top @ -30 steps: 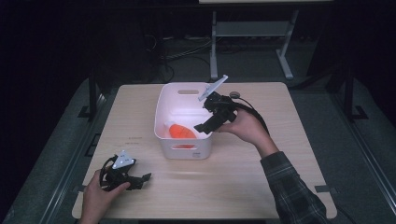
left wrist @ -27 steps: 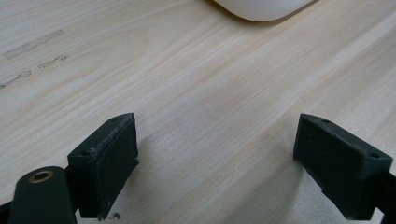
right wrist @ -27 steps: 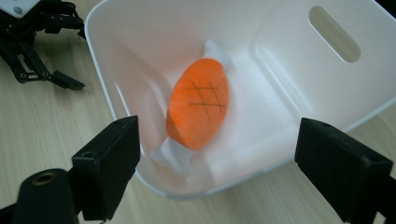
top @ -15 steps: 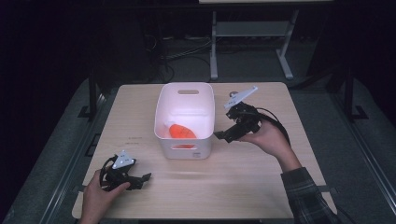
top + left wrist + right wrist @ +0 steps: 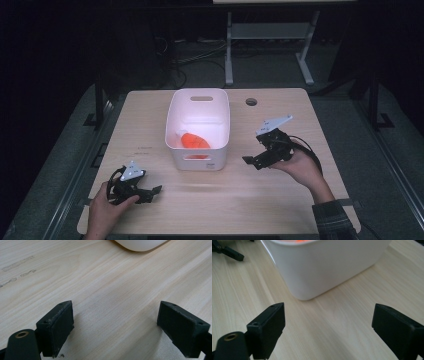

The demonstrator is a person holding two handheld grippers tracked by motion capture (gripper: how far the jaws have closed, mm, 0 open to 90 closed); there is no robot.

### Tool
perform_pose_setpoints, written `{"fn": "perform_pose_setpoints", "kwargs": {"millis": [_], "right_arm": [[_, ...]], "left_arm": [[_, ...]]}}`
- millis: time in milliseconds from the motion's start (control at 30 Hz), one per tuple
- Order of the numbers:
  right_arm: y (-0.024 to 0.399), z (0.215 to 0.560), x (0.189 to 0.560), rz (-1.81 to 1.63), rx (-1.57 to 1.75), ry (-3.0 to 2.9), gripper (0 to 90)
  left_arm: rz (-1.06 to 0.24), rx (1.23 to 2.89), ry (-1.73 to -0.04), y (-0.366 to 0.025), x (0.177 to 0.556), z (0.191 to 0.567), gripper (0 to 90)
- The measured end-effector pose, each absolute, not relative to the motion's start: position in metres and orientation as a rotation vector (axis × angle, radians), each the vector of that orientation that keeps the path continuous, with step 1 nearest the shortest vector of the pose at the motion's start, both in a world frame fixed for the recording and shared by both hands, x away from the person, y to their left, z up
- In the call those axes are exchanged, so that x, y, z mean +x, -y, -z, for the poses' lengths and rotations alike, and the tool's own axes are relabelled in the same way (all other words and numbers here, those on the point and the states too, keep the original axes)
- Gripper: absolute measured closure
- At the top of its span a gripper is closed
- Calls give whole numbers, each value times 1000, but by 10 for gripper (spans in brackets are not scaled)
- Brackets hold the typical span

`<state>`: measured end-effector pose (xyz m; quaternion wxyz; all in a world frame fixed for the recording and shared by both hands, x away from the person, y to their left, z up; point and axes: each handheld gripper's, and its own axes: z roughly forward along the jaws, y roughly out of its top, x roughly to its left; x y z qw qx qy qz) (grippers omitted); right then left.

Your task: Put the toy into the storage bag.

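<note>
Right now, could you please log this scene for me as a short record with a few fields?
surface: wooden table
container: white bin, upright, mid-table
contents: orange object lying inside the bin
left gripper: open, empty, low at the near-left of the table
right gripper: open, empty, right of the bin, pointed toward it
contact: neither gripper touches the bin

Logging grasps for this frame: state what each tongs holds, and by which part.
Nothing is held. The left tongs and the right tongs both stand open over bare table; the orange item lies in the white bin.
</note>
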<state>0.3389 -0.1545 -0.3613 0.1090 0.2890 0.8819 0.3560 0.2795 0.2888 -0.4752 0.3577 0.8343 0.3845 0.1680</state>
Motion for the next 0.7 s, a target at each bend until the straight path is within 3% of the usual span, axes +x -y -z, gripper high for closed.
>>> {"fn": "perform_pose_setpoints", "kwargs": {"millis": [700], "right_arm": [[199, 429, 301, -1066, 1020, -2446, 103]], "left_arm": [[-434, 2154, -990, -289, 280, 475, 128]]}}
